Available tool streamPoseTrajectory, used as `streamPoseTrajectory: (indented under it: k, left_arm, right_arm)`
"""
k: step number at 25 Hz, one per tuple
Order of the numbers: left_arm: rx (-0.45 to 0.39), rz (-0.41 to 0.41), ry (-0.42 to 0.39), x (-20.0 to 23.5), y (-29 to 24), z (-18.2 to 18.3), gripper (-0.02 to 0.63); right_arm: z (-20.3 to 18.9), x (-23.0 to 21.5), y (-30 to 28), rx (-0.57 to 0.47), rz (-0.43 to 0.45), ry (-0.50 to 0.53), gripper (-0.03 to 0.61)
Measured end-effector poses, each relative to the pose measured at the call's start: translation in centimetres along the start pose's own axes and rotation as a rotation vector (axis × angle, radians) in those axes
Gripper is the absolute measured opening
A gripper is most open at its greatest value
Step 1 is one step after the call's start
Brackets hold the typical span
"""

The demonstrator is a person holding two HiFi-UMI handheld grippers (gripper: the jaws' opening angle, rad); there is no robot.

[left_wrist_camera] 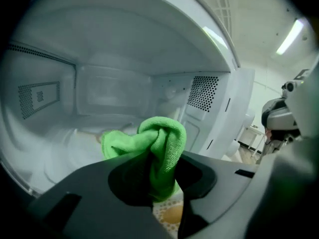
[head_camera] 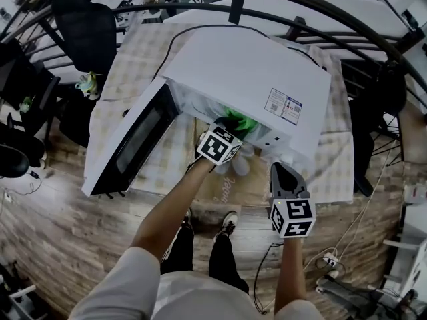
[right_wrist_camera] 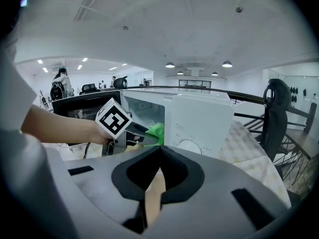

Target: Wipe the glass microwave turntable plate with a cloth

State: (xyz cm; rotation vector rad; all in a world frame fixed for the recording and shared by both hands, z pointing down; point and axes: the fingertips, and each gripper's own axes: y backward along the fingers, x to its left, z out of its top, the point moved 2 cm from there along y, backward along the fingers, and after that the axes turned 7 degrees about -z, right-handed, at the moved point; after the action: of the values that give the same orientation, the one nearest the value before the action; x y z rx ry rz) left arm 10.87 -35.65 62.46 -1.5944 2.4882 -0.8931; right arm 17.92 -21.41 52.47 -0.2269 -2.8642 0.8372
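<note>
A white microwave (head_camera: 253,79) stands on the table with its door (head_camera: 130,142) swung open to the left. My left gripper (head_camera: 233,127) is at the mouth of the cavity, shut on a bunched green cloth (left_wrist_camera: 157,143). In the left gripper view the cloth hangs just above the cavity floor, where the glass turntable plate (left_wrist_camera: 67,151) shows only as a pale blurred round shape. My right gripper (head_camera: 279,167) is held back in front of the control panel (right_wrist_camera: 192,133), jaws shut with nothing between them. The right gripper view shows the left gripper (right_wrist_camera: 144,132) and cloth (right_wrist_camera: 156,132) at the opening.
A checked tablecloth (head_camera: 143,52) covers the table. A black office chair (head_camera: 83,25) stands at the back left and dark railings (head_camera: 300,25) curve behind. A power strip (head_camera: 330,259) and cables lie on the wooden floor at the right. The person's feet are by the table's front edge.
</note>
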Motion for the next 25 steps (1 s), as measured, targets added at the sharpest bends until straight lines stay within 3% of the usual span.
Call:
streamPoseTrajectory:
  k: [3, 6, 8, 11, 14, 16, 20, 25]
  left_arm:
    - [-0.016, -0.089, 0.039, -2.1, -0.5, 0.0, 0.124]
    - [-0.113, -0.108, 0.095, -1.7, 0.8, 0.6, 0.126]
    - [-0.185, -0.034, 0.069, 0.1, 2.5, 1.7, 0.126]
    - [-0.24, 0.197, -0.054, 4.7, 5.4, 3.2, 0.127]
    - [-0.16, 0.443, -0.169, 9.6, 6.8, 3.5, 0.127]
    - [-0.088, 0.513, -0.165, 12.1, 6.4, 3.0, 0.127]
    - [0.014, 0.485, -0.075, 14.0, 3.9, 1.9, 0.129]
    - [0.046, 0.455, -0.143, 13.3, 1.0, 3.0, 0.129]
  right_arm:
    - [0.3, -0.2, 0.1, -0.008, -0.006, -0.002, 0.013]
    - [0.8, -0.2, 0.3, -0.019, -0.011, -0.006, 0.012]
    - [1.1, -0.1, 0.4, -0.024, -0.012, -0.005, 0.012]
    - [1.1, 0.4, 0.5, -0.027, -0.007, -0.004, 0.012]
    - [0.7, 0.8, 0.3, -0.023, 0.001, -0.005, 0.012]
    - [0.0, 0.9, 0.2, -0.014, 0.003, -0.007, 0.013]
    - [-1.1, 0.6, 0.4, 0.005, 0.004, -0.014, 0.014]
    - [-1.5, -0.4, 0.8, 0.0, -0.016, -0.027, 0.014]
